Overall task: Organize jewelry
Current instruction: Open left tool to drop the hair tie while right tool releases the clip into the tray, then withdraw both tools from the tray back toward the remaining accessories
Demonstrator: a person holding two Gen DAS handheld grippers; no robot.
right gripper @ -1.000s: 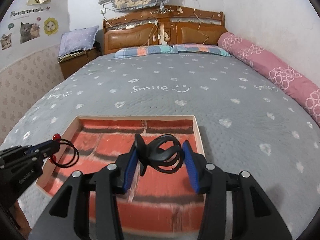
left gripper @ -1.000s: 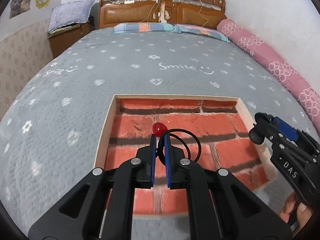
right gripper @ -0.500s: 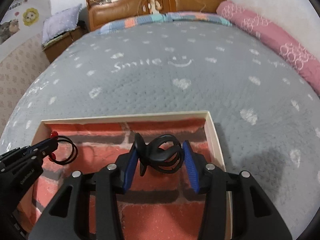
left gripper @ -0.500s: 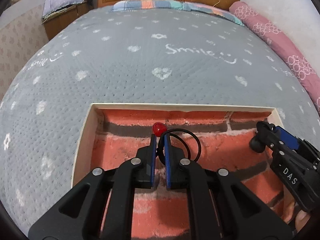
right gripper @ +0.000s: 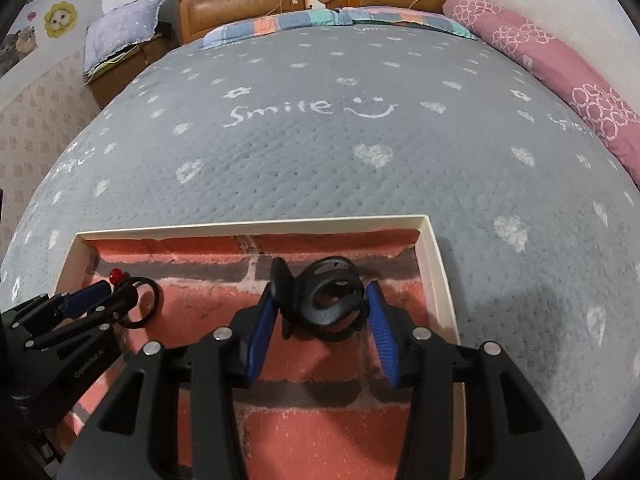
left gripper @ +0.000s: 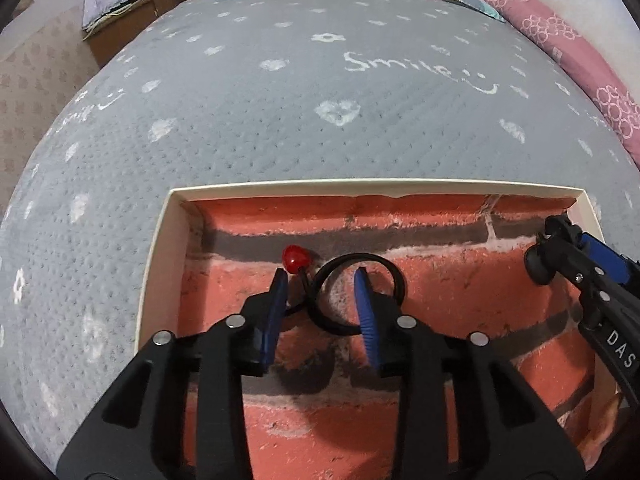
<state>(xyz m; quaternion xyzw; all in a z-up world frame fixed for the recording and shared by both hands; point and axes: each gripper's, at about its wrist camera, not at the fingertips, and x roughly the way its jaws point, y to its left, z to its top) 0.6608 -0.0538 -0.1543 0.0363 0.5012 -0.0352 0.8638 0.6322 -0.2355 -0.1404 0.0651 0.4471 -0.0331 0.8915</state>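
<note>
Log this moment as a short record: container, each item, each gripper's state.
container: shallow cream-rimmed tray with a brick-pattern lining, on the grey bedspread
item 1: black hair tie with red bead, lying on the tray lining
item 2: black hair claw clip, between the right gripper's pads
left gripper: open, pads either side of the hair tie's loop
right gripper: shut on the claw clip, low over the tray

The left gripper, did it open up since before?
Yes. The left gripper has spread its blue fingers, releasing the black hair tie into the tray.
</note>
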